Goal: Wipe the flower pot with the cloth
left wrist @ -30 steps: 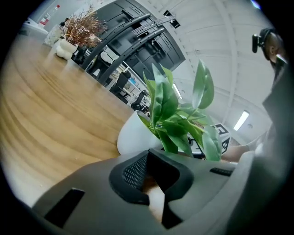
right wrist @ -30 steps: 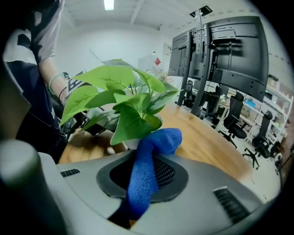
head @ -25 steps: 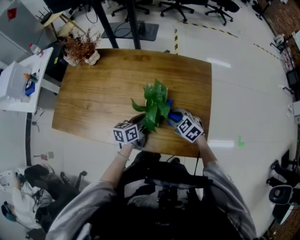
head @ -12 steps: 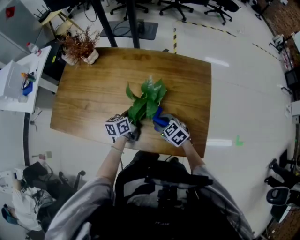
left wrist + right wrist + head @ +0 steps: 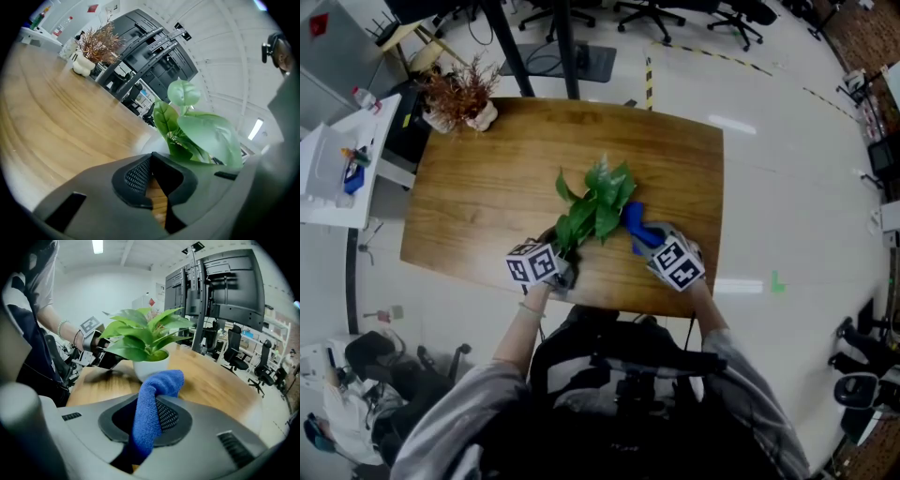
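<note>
Cloth [image 5: 157,385] lengthwise toward upright flower pot [image 5: 151,367], pinched by right gripper [image 5: 145,413] — left gripper [image 5: 149,159] seemingly closed alongside

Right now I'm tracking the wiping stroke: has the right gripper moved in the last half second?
Yes. The right gripper, holding the cloth, moved right, toward the right edge of the table.

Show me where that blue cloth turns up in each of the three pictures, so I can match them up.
Head view: the blue cloth sits just right of centre, beside the leaves.
Left gripper view: not in it.
Right gripper view: low centre, pinched in the right tongs, its end curling up in front of the white pot.
Shared landmark: the green plant, visible in all three views.
</note>
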`<state>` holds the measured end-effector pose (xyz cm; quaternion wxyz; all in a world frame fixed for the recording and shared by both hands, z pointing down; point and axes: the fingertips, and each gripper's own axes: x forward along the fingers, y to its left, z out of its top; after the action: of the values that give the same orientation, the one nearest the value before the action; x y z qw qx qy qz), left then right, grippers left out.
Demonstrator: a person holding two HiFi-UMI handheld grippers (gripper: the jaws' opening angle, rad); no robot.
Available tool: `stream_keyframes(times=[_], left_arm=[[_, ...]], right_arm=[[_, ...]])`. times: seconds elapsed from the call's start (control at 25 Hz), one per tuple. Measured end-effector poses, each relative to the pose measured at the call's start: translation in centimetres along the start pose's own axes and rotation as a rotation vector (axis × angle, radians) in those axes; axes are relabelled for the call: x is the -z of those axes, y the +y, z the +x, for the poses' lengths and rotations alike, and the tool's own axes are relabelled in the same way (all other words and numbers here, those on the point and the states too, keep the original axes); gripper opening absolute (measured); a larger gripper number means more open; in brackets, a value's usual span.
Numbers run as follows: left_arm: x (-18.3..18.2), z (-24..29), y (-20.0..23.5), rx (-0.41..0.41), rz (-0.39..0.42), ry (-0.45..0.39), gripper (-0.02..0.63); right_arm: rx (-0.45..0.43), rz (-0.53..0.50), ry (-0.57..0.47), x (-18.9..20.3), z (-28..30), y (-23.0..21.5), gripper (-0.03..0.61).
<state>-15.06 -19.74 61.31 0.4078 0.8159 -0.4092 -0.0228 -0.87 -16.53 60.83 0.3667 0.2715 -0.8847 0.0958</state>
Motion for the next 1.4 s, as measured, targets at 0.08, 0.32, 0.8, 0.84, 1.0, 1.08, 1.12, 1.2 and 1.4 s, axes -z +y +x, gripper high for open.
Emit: stream_keyframes(times=[0.08,0.32,0.8,0.84,1.0,1.08,1.12,1.2,1.4], left_arm=[[-0.2,-0.4,-0.2,-0.002,-0.014,-0.018,0.006],[0.1,-1.1,-1.9,0.032,-0.088,-0.074,0.006],[-3.8,1.4,0.3,0.039,-0.013,-0.055,0.006],[-4.3,1.5,0.6,0.038,-0.015,-0.058,0.006],[-5.1,2.1,1.9,0.026,-0.013,-0.053,0.006],[-4.9,2.4,2.4,0.015,-0.006,-0.040,0.005],[-4.7,2.4,2.6,0.006,0.004,-0.032,0.006],[-4.3,2.3,3.1,-0.017,0.029,-0.019,0.006],[-3.3,-0.7,3.9,-0.067,0.029,-0.053,0.006]], right_arm=[[0.022,-0.027,-0.007,-0.7,-0.2,-2.0,0.071],[-0.025,-0.178,-0.019,-4.4,1.4,-4.1,0.071],[-0.065,-0.038,-0.038,-3.8,2.5,-0.1,0.071],[-0.065,-0.013,-0.043,-3.8,2.8,0.3,0.071],[-0.073,0.082,-0.043,-3.3,4.0,1.8,0.071],[-0.074,0.114,-0.035,-2.9,4.5,2.3,0.071],[-0.074,0.131,-0.030,-2.8,4.8,2.5,0.071],[-0.066,0.173,-0.029,-2.5,5.1,2.6,0.071],[0.008,0.299,-0.056,-2.1,4.3,2.3,0.071]])
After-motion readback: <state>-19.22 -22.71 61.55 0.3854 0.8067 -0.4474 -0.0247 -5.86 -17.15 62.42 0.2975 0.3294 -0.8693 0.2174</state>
